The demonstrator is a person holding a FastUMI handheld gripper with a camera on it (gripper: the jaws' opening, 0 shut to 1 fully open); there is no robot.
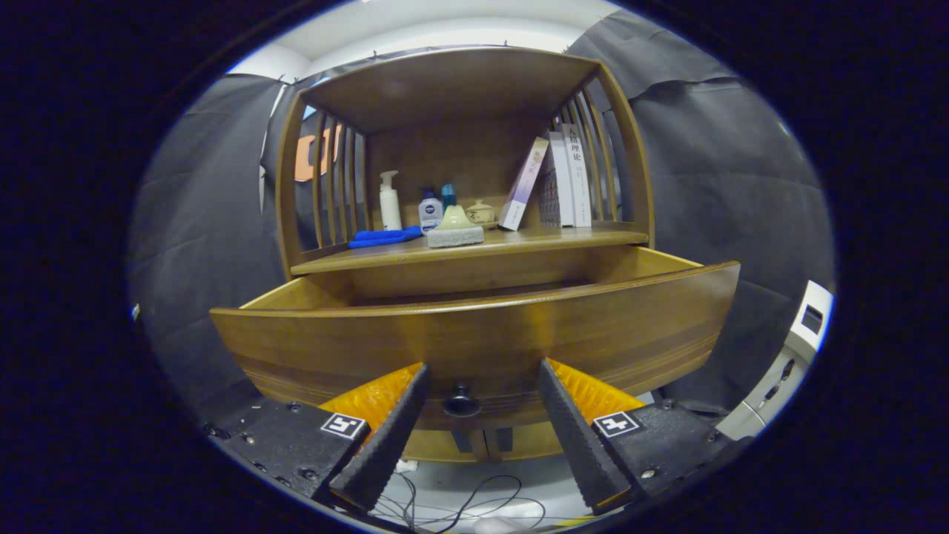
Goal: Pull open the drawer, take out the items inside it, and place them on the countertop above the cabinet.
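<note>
The wooden cabinet's countertop (519,241) carries a blue cloth (384,237), a sponge (454,235), a white pump bottle (389,202), two small bottles, a lidded jar (480,213) and leaning books (556,182).

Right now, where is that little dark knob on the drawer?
In the gripper view the knob sits low on the pulled-out drawer front, in the gap between the open hand-held gripper's two fingers, touching neither.

The wooden drawer (474,326) stands pulled open below the countertop (474,248), its dark knob (461,404) facing forward.
</note>
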